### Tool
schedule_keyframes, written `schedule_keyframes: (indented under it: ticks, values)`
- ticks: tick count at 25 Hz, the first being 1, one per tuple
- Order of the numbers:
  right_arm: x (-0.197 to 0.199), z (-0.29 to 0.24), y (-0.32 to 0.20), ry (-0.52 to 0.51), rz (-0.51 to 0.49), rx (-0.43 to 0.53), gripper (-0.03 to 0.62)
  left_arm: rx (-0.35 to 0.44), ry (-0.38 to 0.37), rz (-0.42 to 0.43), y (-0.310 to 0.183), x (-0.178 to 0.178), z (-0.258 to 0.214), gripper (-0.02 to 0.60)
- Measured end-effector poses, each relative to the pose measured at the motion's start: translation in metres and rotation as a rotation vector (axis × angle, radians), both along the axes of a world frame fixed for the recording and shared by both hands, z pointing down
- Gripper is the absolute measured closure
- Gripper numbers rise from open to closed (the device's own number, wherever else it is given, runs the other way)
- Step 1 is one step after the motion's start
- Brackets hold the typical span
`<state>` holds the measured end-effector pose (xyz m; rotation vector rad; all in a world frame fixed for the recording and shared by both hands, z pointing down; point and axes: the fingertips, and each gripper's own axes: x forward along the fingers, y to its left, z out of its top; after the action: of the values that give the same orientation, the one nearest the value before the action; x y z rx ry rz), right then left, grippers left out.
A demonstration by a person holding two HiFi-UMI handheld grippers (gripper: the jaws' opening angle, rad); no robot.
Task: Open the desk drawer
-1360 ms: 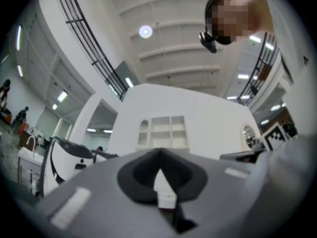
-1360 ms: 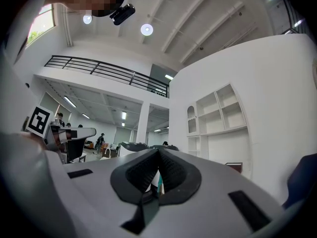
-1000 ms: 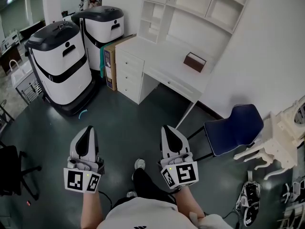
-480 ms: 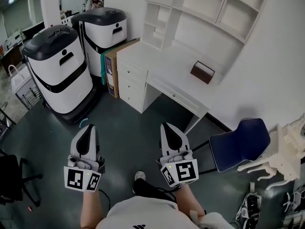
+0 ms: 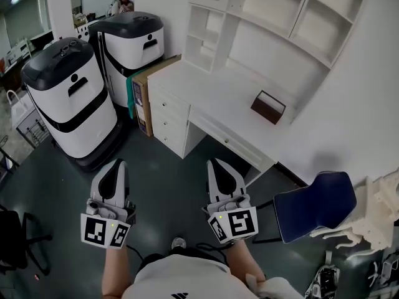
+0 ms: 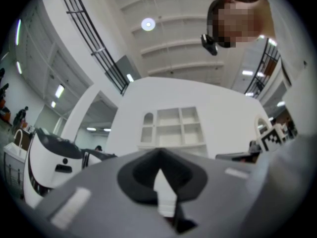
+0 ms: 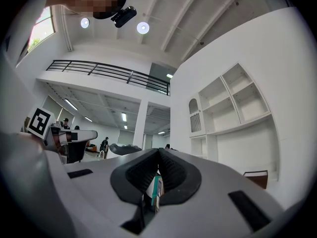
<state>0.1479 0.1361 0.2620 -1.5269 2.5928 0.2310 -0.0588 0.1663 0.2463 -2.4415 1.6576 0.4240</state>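
The white desk (image 5: 215,95) stands ahead against the wall. Its shallow drawer (image 5: 225,139) under the top is closed, and a stack of three closed drawers (image 5: 168,118) forms its left end. My left gripper (image 5: 116,165) and right gripper (image 5: 217,163) are held side by side over the dark floor, well short of the desk, both pointing toward it. Both are shut and hold nothing. In the left gripper view the left gripper (image 6: 159,154) has its jaws meeting below the distant shelf unit (image 6: 171,127). The right gripper (image 7: 158,151) shows the same in the right gripper view.
A white shelf unit (image 5: 268,23) sits on the desk, with a brown box (image 5: 268,106) on the top. Two big white machines (image 5: 65,98) and a cardboard box (image 5: 142,98) stand left of the desk. A blue chair (image 5: 312,203) and white carved furniture (image 5: 374,210) are at right.
Both grippers and the person have moved forward toward the desk, which now looms larger and nearer. The jaws stayed shut throughout.
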Motion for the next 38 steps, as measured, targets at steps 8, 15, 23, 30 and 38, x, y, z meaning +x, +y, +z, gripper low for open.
schedule_keyframes:
  ticks: [8,15,23,30,38]
  values:
    - [0.016,0.009,-0.043,-0.04,0.015,-0.017,0.592,-0.018,-0.03,0.011,-0.047,0.014,0.003,0.578]
    - [0.007,0.019,-0.091,-0.025,0.035,-0.036,0.592,-0.038,-0.034,0.047,-0.099,0.008,0.014,0.578]
    - [-0.027,0.019,-0.179,-0.021,0.086,-0.031,0.592,-0.039,-0.053,0.124,-0.195,-0.017,0.021,0.578]
    - [-0.062,0.016,-0.255,-0.025,0.137,-0.038,0.592,-0.039,-0.051,0.175,-0.281,-0.052,0.017,0.578]
    - [-0.094,0.014,-0.323,-0.039,0.21,-0.032,0.592,-0.05,-0.068,0.236,-0.359,-0.087,0.022,0.578]
